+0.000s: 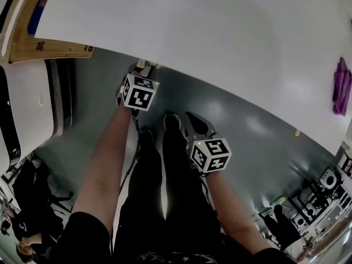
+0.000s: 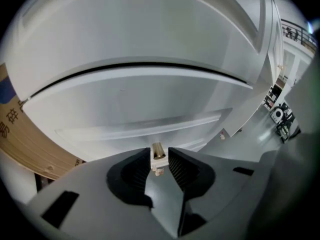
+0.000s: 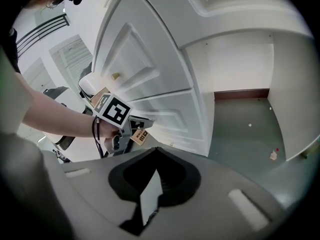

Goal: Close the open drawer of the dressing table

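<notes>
The dressing table's white top (image 1: pixel 209 32) fills the upper head view. My left gripper (image 1: pixel 144 67) reaches under its front edge. In the left gripper view a white panelled drawer front (image 2: pixel 140 109) lies close ahead, with a dark slit above it. A small brass knob (image 2: pixel 158 151) sits between the jaws of the left gripper (image 2: pixel 159 156), with a thin gap on its right side. From the right gripper view the left gripper (image 3: pixel 145 123) is at the lower drawer front (image 3: pixel 170 116), which looks about flush. My right gripper (image 3: pixel 155 150) hangs back, tips together, holding nothing.
A cardboard box (image 1: pixel 38 43) stands left of the table. A white rounded seat (image 1: pixel 27 103) is at the far left. A purple cloth (image 1: pixel 341 87) lies on the table top. The knee recess (image 3: pixel 240 114) opens right of the drawers over grey floor.
</notes>
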Tool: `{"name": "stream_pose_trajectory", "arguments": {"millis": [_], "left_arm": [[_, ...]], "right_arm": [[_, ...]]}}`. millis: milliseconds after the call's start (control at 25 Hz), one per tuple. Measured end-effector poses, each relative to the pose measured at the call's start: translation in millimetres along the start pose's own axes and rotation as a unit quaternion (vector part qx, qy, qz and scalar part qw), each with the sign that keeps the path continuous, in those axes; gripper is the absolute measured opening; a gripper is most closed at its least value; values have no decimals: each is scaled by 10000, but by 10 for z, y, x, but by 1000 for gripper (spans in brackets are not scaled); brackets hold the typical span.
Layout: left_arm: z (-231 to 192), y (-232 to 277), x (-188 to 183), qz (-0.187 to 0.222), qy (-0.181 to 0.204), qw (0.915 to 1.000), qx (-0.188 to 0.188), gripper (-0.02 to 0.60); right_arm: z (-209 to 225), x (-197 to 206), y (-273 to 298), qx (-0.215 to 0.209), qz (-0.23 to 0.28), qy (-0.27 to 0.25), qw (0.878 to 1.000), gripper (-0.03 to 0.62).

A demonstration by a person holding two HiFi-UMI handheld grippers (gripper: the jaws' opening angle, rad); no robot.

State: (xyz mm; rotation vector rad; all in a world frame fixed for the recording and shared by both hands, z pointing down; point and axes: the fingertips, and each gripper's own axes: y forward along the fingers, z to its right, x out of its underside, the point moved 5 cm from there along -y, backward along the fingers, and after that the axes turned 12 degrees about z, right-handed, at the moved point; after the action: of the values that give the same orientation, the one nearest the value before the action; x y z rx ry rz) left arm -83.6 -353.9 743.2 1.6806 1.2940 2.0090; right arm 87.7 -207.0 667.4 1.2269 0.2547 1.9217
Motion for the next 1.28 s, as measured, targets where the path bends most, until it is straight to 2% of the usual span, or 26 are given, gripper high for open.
{"name": "stream_pose_trajectory", "arguments": {"millis": [80, 320, 480, 720, 960, 1040, 1120, 1280], "left_arm": [[4, -82, 27, -7, -248, 9996, 98, 132], [28, -598, 8, 351, -561, 9972, 335, 149], [73, -1116, -56, 744, -489, 9952, 394, 149], [141, -2002, -216, 1191, -649, 9893, 535, 149], [172, -2728, -459, 1863, -796, 9780, 496, 144], [203, -2911, -467, 1963, -1000, 9741, 504, 133], [210, -3107, -476, 2069, -1214, 9699, 417, 76], [311, -3513, -471, 2169, -1505, 9637, 395, 22]], "right_arm": [[-41, -2, -34, 62, 53, -15, 10000, 2], [-394, -73, -185, 184, 289, -181, 9992, 2], [-695, -189, -375, 326, 575, -220, 9976, 2], [-1161, -350, -758, 505, 895, -233, 9944, 2], [-1575, -581, -1197, 534, 1128, -551, 9907, 2], [-1632, -661, -1379, 635, 1209, -617, 9887, 2], [-1654, -719, -1525, 721, 1260, -650, 9873, 2], [-1698, -840, -1765, 761, 1397, -688, 9849, 2]]}}
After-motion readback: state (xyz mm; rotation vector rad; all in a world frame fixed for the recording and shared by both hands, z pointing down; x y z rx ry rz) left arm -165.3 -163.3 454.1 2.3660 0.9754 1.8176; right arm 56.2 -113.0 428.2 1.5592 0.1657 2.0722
